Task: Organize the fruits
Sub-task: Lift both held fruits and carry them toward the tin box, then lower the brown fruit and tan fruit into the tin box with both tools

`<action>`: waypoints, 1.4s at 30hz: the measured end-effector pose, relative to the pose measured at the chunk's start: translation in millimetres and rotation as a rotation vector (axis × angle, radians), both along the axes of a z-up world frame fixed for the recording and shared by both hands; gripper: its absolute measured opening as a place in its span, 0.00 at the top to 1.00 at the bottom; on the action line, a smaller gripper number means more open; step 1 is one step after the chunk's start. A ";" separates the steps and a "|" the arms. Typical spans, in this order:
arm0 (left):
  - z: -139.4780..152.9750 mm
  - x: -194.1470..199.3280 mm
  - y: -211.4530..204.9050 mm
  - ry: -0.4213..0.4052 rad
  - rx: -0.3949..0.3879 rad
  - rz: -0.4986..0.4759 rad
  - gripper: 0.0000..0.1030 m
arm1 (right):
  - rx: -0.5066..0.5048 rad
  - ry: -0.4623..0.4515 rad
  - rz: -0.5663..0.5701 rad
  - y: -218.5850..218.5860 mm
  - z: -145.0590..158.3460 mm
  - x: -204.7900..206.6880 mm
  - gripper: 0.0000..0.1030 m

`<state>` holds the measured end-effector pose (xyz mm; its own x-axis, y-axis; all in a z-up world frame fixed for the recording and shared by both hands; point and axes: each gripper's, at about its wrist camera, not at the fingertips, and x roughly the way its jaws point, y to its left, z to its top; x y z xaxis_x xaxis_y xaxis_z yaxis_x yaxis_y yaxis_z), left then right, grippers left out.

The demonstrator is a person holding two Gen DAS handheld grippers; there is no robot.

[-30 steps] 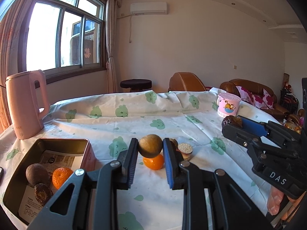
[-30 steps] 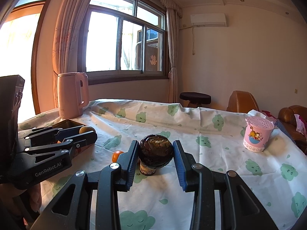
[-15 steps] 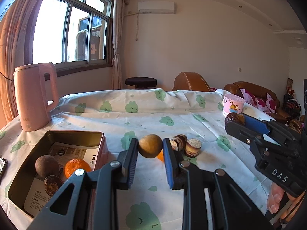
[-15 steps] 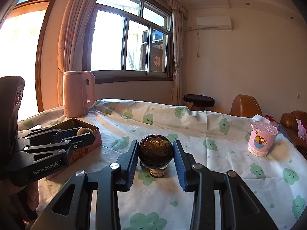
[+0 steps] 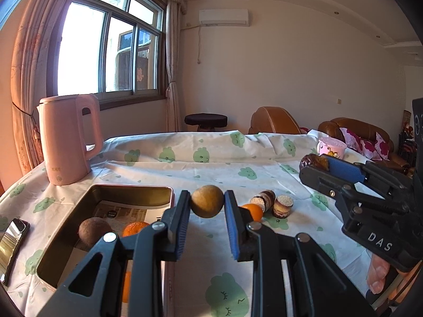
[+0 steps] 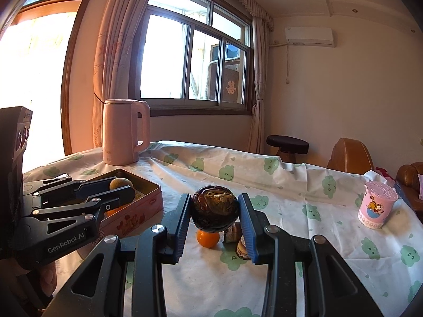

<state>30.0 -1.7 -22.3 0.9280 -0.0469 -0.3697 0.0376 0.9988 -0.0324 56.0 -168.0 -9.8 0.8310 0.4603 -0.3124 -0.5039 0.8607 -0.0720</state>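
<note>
My left gripper (image 5: 207, 201) is shut on a round tan fruit (image 5: 207, 200) and holds it above the right rim of the metal tin (image 5: 132, 191). The tin holds a brown fruit (image 5: 93, 231) and an orange (image 5: 134, 227). My right gripper (image 6: 214, 212) is shut on a dark brown wrinkled fruit (image 6: 214, 210), held above the cloth; it shows at the right in the left wrist view (image 5: 316, 162). On the cloth lie an orange (image 6: 208, 238) and two short brown cylindrical pieces (image 5: 283, 205).
A pink kettle (image 5: 67, 137) stands behind the tin at the left. A pink cartoon cup (image 6: 376, 203) stands at the right of the table. A phone (image 5: 12, 240) lies left of the tin. The table carries a cloth with green prints (image 6: 290, 185).
Both grippers have swung left toward the tin with their fruits still held. The kettle and tin now sit more central in the views.
</note>
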 end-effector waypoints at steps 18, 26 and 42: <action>0.6 -15.0 69.5 0.007 0.008 0.156 0.73 | -0.013 0.013 0.117 50.2 2.7 -1.0 0.63; -4.0 -24.4 92.6 0.028 0.014 0.206 0.73 | -0.021 0.025 0.155 67.5 -1.5 -3.0 0.63; -15.4 -32.5 119.9 0.073 0.001 0.260 0.73 | -0.085 0.051 0.243 117.3 -12.0 -11.3 0.63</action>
